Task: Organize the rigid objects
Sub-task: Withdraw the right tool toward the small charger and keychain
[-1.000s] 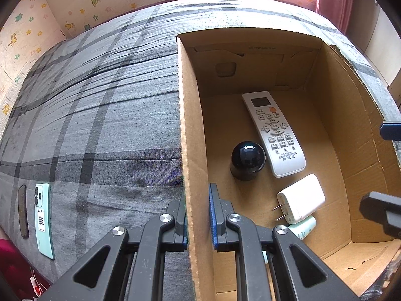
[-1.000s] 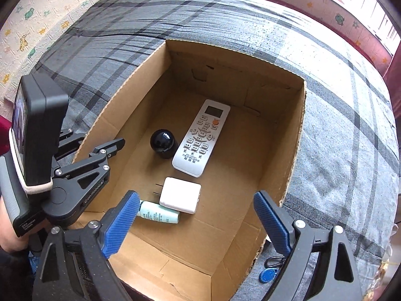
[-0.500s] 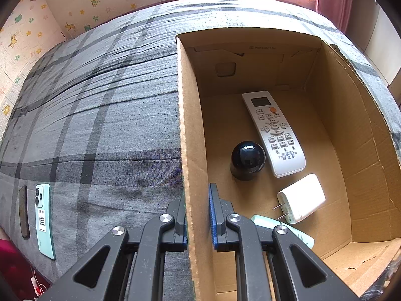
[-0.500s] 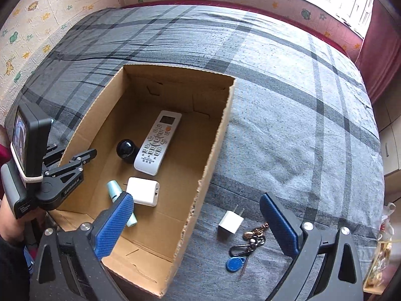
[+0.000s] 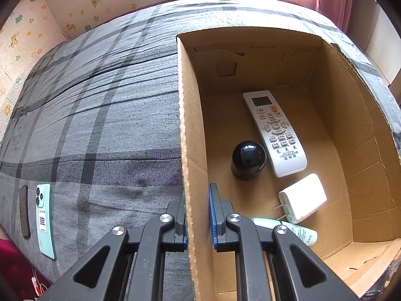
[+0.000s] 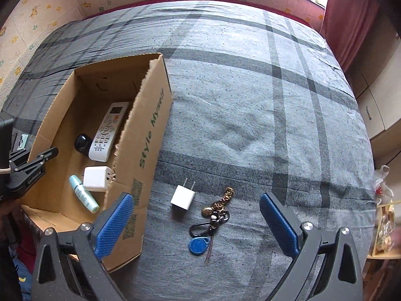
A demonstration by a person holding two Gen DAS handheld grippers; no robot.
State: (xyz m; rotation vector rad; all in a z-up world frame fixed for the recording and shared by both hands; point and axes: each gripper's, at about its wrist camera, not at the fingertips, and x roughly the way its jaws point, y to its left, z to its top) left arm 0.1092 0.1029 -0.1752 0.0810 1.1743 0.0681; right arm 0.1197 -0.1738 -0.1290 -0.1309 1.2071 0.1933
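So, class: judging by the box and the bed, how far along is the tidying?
Done: remote, black ball, big charger and tube lie in the box.
In hand: left tongs clamp the box wall; right tongs hang open and empty.
Left: small charger, keys, phone.

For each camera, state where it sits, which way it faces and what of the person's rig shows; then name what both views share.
Left wrist: on the left gripper, looking steeply down its fingers, shut on the cardboard box wall; a phone lies on the bedspread.
Right wrist: on the right gripper, looking steeply down between open fingers at a small charger and keychain; the left gripper shows at left.
Shared: box, remote, black dome, large charger, tube, bedspread.
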